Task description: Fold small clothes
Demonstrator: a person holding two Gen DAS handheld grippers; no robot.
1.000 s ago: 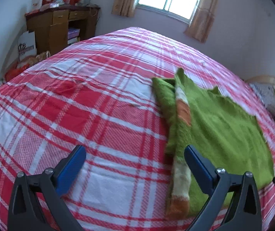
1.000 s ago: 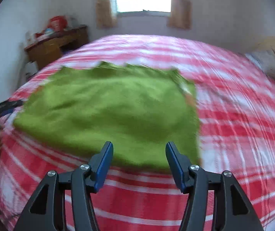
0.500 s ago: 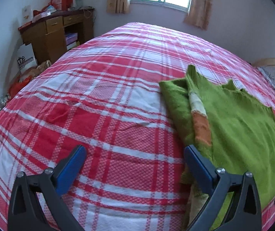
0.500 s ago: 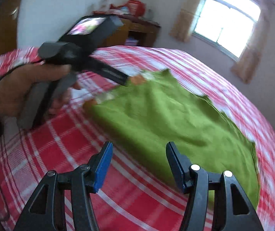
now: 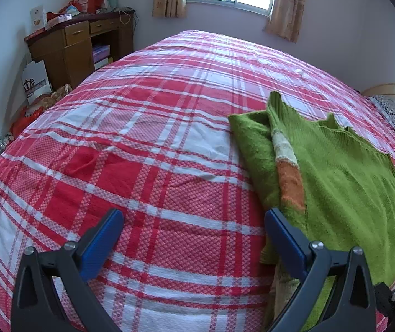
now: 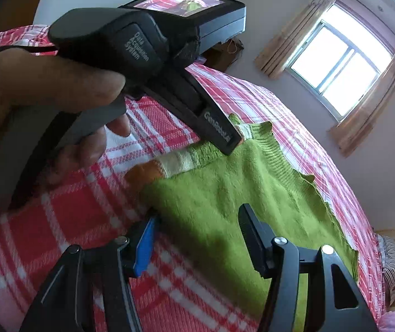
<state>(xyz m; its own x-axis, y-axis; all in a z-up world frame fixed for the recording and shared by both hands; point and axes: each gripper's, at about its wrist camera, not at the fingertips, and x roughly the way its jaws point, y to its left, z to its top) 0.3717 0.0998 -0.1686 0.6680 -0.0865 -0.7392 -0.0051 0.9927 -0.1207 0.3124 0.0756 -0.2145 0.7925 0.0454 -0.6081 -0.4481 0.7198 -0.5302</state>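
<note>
Green knit sweater (image 5: 336,171) is lying flat on the red plaid bedspread (image 5: 142,144), sleeve folded across for tidying | left gripper (image 5: 192,235) is hovering wide open, empty (beside the sleeve) | right gripper (image 6: 194,238) is straddling the hem half-open, gripping nothing.

The green sweater (image 5: 344,177) looked fuzzy, ribbed knit. The checked bedspread (image 5: 147,166) was textured woven cloth. The desk (image 5: 70,47) was brown wood with a slight sheen
</note>
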